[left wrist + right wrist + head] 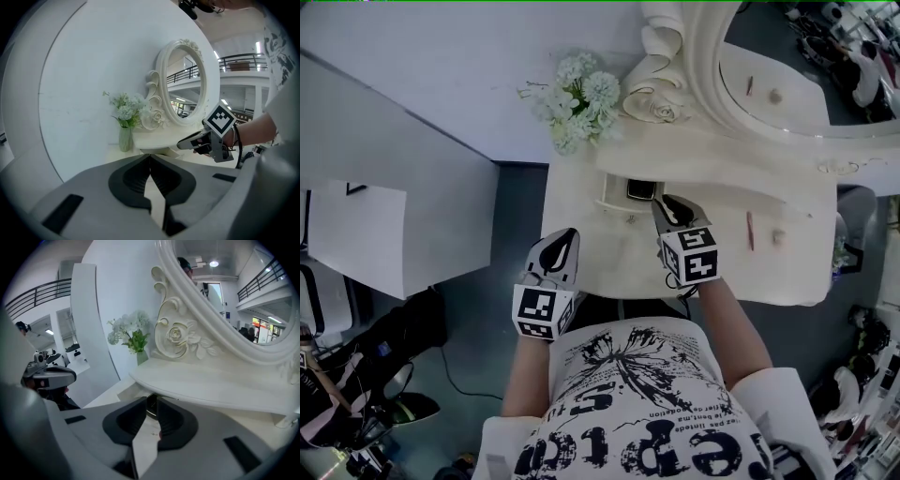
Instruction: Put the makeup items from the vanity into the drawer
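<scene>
Staged set in a large open hall, not a home. Cream vanity [712, 267] with ornate oval mirror [769, 70] backed by a bare white partition [93, 75]; mezzanine railings [239, 60] beyond the vanity; flower vase [124, 138] on its left end.

Dark item [152, 404] at the right gripper [662, 201] jaw tips: sides covered, only the top edge shows, type unreadable. Drawer [609, 202] mostly tucked under the shelf [722, 155]. Mirror [787, 66] cut off at 12 and 3 o'clock. Thin stick [750, 230] and round nub [776, 236] at 3 o'clock of that gripper: too small to ID.
</scene>
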Tool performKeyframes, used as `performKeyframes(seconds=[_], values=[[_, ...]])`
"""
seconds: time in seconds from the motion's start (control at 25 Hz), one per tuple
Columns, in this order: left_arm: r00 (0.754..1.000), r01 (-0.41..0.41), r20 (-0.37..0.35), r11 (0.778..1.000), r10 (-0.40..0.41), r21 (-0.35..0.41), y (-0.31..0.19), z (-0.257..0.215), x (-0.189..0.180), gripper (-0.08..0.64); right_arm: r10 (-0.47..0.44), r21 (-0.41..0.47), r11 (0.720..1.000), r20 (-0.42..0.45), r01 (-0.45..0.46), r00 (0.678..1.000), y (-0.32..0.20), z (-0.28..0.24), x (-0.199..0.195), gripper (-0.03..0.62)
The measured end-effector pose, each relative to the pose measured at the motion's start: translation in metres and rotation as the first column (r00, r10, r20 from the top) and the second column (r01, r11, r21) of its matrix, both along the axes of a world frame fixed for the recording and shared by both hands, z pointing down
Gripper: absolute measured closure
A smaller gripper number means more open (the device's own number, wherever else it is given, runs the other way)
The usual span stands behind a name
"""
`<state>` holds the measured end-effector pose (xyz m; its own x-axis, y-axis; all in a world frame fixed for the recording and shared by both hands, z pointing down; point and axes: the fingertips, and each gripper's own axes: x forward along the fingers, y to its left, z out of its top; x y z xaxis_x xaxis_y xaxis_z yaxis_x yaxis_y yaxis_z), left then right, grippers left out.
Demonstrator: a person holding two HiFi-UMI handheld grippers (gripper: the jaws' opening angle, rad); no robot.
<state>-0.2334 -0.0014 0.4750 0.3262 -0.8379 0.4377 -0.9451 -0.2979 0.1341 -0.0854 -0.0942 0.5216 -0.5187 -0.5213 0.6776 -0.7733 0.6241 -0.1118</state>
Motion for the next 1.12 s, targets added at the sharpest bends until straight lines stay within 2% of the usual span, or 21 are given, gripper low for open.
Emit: performKeyframes(seconds=[0.12,0.24,0.32,0.48,0.64,0.68,0.72,0.76,0.92,1.12], values=[[0.999,-0.053,0.002,0.999,0.053,0.013,-0.010,-0.004,0.016,0.540,0.069,0.045,0.997,0.011,-0.070,0.998,0.000,-0.013,0.024,0.551],[0.994,-0.107,0.004,0.994,0.107,0.015,-0.020,-0.008,0.039,0.540,0.112,0.073,0.991,-0.004,-0.112,0.994,0.003,-0.021,0.056,0.573],[0.987,-0.160,0.000,0.987,0.160,0.024,-0.031,-0.011,0.058,0.540,0.175,0.083,0.981,-0.012,-0.174,0.984,0.005,-0.023,0.086,0.574],[0.967,-0.256,-0.003,0.966,0.256,0.035,-0.046,-0.014,0.106,0.540,0.308,0.080,0.949,-0.036,-0.304,0.951,0.011,-0.019,0.155,0.573],[0.932,-0.361,-0.003,0.932,0.361,0.028,-0.054,-0.012,0.155,0.540,0.417,0.044,0.909,-0.096,-0.415,0.904,0.028,0.001,0.225,0.571],[0.923,-0.385,-0.002,0.923,0.385,0.025,-0.055,-0.010,0.166,0.540,0.432,0.027,0.901,-0.111,-0.432,0.895,0.033,0.008,0.239,0.552],[0.915,-0.402,0.000,0.915,0.402,0.021,-0.057,-0.009,0.176,0.539,0.442,0.007,0.896,-0.124,-0.445,0.888,0.037,0.016,0.253,0.496],[0.910,-0.415,0.002,0.910,0.415,0.017,-0.057,-0.007,0.185,0.540,0.450,-0.011,0.890,-0.135,-0.455,0.883,0.040,0.023,0.264,0.469],[0.895,-0.445,0.013,0.896,0.445,-0.019,-0.057,0.002,0.206,0.540,0.477,-0.069,0.867,-0.165,-0.493,0.863,0.050,0.049,0.296,0.449],[0.901,-0.432,0.023,0.900,0.434,-0.063,-0.062,0.015,0.217,0.539,0.457,-0.129,0.868,-0.175,-0.480,0.872,0.041,0.076,0.308,0.440]])
